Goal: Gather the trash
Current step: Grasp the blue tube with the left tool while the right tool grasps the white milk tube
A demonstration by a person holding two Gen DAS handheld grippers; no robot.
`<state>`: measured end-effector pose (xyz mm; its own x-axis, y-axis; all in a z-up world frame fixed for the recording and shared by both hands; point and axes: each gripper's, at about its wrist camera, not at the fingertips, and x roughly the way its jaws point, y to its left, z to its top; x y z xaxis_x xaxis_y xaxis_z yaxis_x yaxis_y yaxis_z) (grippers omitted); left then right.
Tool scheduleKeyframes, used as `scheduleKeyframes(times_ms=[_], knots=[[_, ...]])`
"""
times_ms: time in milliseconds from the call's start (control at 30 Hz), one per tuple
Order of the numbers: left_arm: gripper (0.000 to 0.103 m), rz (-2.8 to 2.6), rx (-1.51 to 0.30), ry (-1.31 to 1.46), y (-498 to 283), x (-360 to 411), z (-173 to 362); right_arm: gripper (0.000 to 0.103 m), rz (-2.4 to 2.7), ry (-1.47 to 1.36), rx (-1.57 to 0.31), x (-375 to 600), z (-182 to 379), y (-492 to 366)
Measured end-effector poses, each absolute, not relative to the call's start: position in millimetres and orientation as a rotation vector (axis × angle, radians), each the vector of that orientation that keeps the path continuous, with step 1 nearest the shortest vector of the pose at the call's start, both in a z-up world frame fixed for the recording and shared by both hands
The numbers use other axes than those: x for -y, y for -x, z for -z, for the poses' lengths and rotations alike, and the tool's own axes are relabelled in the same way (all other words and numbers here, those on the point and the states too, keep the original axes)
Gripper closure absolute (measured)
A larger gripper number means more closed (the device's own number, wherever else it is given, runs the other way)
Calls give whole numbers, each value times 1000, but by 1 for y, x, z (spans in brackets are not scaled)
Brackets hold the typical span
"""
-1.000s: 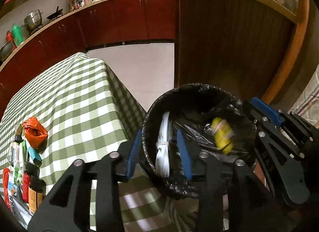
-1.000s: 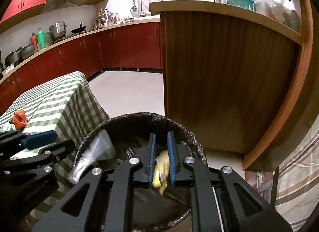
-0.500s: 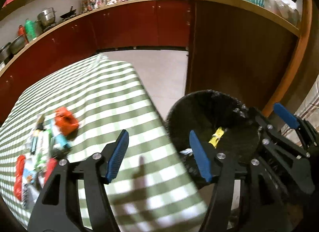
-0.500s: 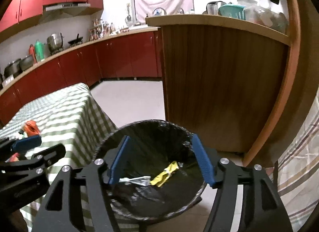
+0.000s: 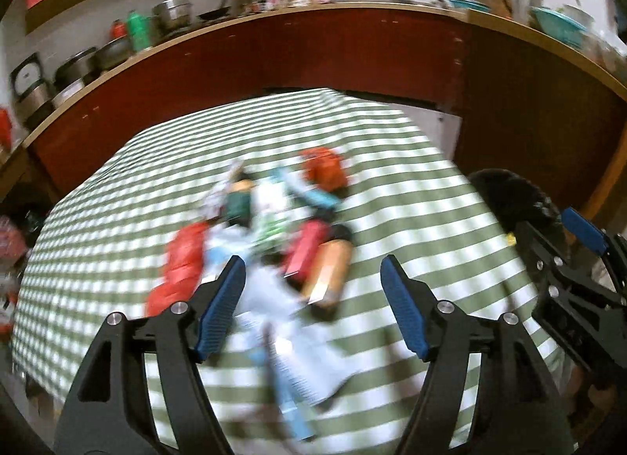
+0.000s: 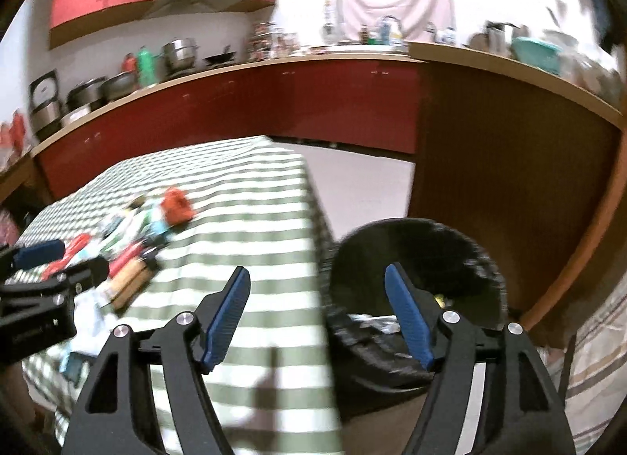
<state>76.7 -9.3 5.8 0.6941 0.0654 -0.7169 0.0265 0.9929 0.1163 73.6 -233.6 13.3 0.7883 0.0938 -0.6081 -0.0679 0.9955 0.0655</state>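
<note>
A blurred heap of trash (image 5: pixel 270 228) lies on the green checked tablecloth (image 5: pixel 392 188): red wrappers, an orange-red crumpled bag (image 5: pixel 323 169), a brown bottle (image 5: pixel 329 271), white and blue packets. My left gripper (image 5: pixel 313 282) is open and empty, above the heap's near side. My right gripper (image 6: pixel 317 298) is open and empty, over the table's right edge beside the black-lined trash bin (image 6: pixel 419 259). The heap (image 6: pixel 129 247) lies left of it. The bin (image 5: pixel 509 196) shows at the right in the left wrist view.
A wooden counter panel (image 6: pixel 509 165) stands right behind the bin. Red kitchen cabinets (image 5: pixel 313 55) with pots on top run along the back. A striped cloth (image 6: pixel 595 369) hangs at the far right. The other gripper (image 5: pixel 580 282) sits at the right edge.
Both grippers dropped their items into the bin, opened, and swung left from the bin toward the table. The trash heap is now in front of the left gripper.
</note>
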Motion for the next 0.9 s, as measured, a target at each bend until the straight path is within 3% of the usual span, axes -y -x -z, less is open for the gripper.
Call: scheduleKeyframes(times_ms=[633, 900], knots=[[32, -240, -827, -50, -33, -117, 14, 35, -382, 98, -682, 99, -3, -41], [32, -260, -853, -26, -32, -131, 24, 52, -413, 141, -722, 80, 10, -45]])
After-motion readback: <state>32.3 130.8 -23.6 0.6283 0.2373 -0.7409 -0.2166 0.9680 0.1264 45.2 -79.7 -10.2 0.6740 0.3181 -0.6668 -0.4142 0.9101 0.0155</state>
